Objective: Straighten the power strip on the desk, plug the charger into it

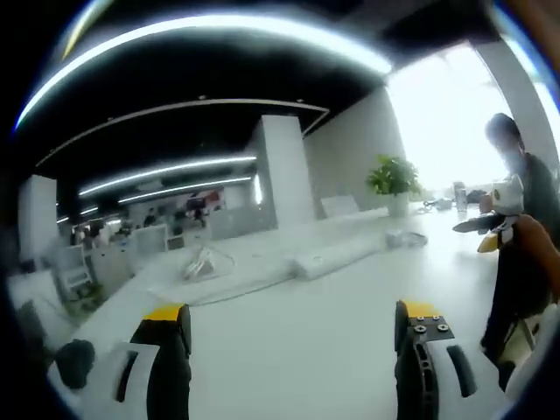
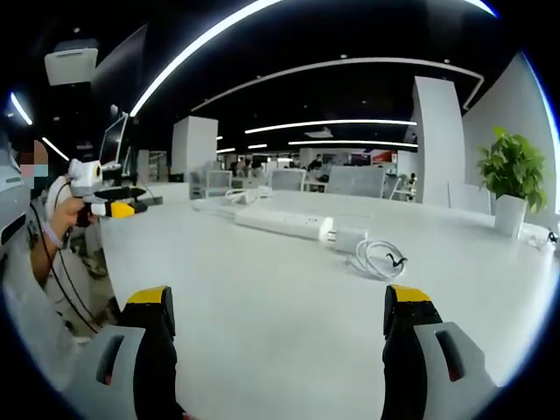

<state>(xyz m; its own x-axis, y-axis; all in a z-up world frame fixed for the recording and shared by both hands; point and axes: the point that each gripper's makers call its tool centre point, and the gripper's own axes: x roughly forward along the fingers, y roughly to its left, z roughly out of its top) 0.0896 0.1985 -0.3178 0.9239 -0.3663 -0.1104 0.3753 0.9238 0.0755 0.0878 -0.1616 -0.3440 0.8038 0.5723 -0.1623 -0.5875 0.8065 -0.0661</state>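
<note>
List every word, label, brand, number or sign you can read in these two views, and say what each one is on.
No text can be read in either view.
Power strip: white, any marking too small to make out.
Charger with its coiled cable: no legible print.
Coloured wall panel far back in the office: blurred, unreadable.
Left gripper and right gripper: yellow-tipped jaws, no lettering visible.

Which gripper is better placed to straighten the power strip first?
Right, probably. The right gripper, open, faces the power strip and charger nearer; from the left gripper the strip lies farther off.
</note>
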